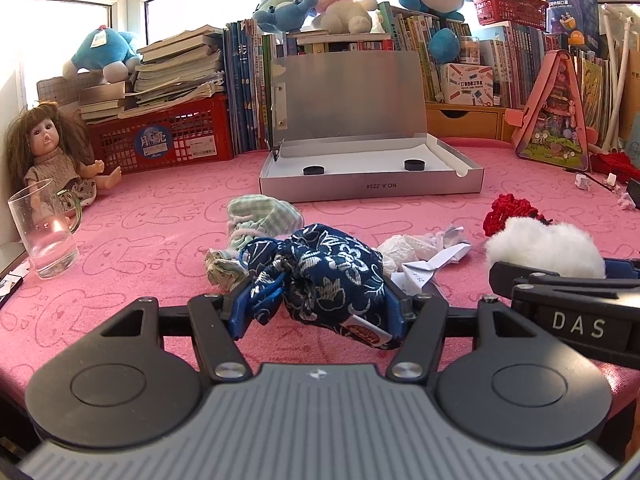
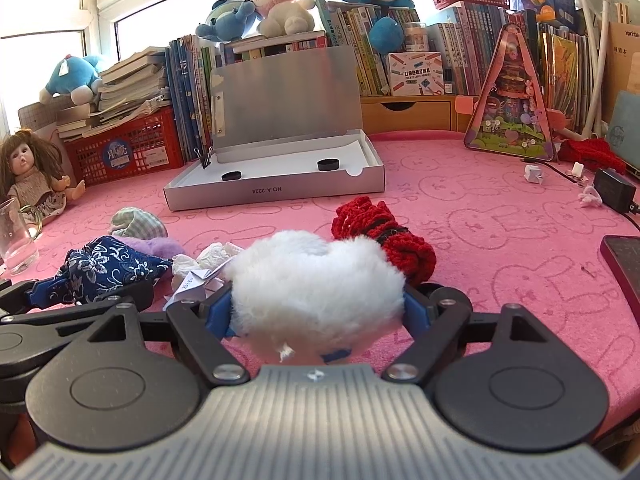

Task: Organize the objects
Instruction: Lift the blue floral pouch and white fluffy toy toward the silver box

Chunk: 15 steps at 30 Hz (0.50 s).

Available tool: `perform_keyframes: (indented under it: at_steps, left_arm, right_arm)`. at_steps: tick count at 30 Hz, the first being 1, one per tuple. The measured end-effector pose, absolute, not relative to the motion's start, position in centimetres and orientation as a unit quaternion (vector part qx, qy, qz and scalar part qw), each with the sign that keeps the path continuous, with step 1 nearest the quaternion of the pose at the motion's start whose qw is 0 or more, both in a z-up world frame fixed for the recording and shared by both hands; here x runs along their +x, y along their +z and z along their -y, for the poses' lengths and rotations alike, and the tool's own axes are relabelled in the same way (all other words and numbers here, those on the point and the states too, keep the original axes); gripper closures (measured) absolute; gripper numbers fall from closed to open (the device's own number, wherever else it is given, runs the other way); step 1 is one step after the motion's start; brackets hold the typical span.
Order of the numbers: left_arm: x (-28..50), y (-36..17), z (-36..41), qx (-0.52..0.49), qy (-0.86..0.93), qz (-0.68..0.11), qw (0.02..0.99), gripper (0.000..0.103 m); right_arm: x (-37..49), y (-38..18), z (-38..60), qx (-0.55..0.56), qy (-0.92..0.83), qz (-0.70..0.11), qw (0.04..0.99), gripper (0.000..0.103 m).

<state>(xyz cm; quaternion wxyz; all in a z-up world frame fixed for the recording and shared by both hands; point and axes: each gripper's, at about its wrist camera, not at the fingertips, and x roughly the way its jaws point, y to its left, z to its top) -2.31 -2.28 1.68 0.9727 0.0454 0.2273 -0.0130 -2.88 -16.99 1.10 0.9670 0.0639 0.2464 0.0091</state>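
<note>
With the left gripper (image 1: 316,304) pinching the pouch (image 1: 332,276) and the right gripper (image 2: 318,308) clamping the puff (image 2: 316,284), we should lift both clear before reaching the box (image 1: 372,188) beyond.

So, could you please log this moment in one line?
left claw: shut on blue pouch | right claw: shut on white fluffy item

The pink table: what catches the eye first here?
Two claws side by side: the left claw pinches a dark blue flowered pouch, and the right claw holds a fluffy white puff. Behind them an open grey box sits mid-table, and a doll slumps far left.
</note>
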Motion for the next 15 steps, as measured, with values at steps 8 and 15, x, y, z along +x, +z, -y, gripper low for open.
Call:
perform_keyframes:
  at_steps: [8, 15]
  left_arm:
    - [-2.11, 2.03, 2.38, 0.046, -0.015, -0.223, 0.974, 0.036]
    - [-1.79, 2.45, 2.5, 0.043, -0.018, -0.217, 0.975, 0.036]
  right_arm:
    - [-2.91, 1.22, 17.05, 0.064, 0.009, -0.242, 0.968, 0.02]
    - [-2.72, 1.58, 17.2, 0.062, 0.009, -0.234, 0.97, 0.02]
